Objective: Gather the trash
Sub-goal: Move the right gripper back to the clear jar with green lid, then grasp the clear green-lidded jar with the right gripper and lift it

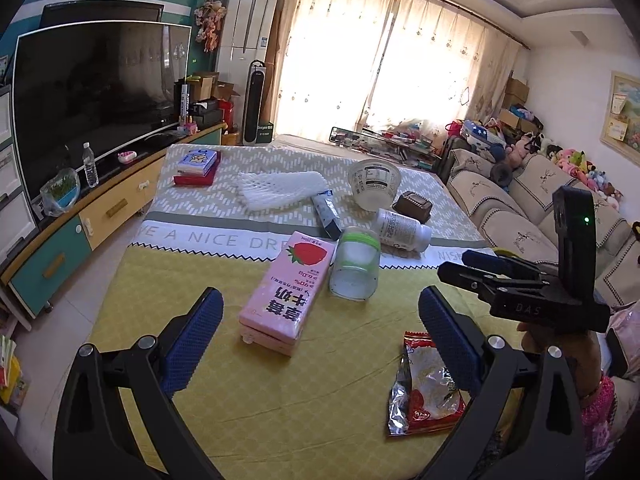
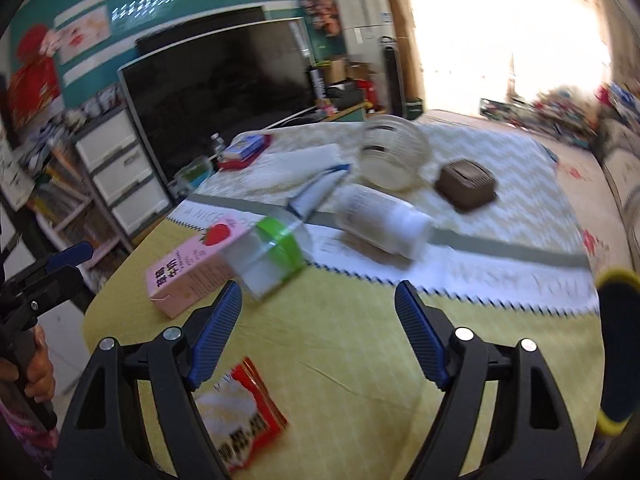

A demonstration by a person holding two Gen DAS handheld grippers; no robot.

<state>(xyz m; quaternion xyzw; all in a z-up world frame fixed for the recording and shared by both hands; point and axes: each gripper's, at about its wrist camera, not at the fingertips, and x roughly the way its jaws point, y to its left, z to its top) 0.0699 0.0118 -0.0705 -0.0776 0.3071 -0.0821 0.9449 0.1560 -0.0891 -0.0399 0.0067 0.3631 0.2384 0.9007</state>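
Both the left gripper (image 1: 320,320) and right gripper (image 2: 318,308) hang spread and empty above the worktop (image 1: 280,400). The snack wrapper (image 1: 424,392) lies flat beneath; pads may slide over its foil.

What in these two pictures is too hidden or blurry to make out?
- Snack wrapper: right wrist view, its near end is hidden behind the right gripper's finger.
- White bottle: right wrist view, label print smeared by motion blur.
- Clear tub: left wrist view, label text too small to read.
- Yellow-rimmed dark object: right wrist view, cut off by the picture's edge; I cannot tell what it is.
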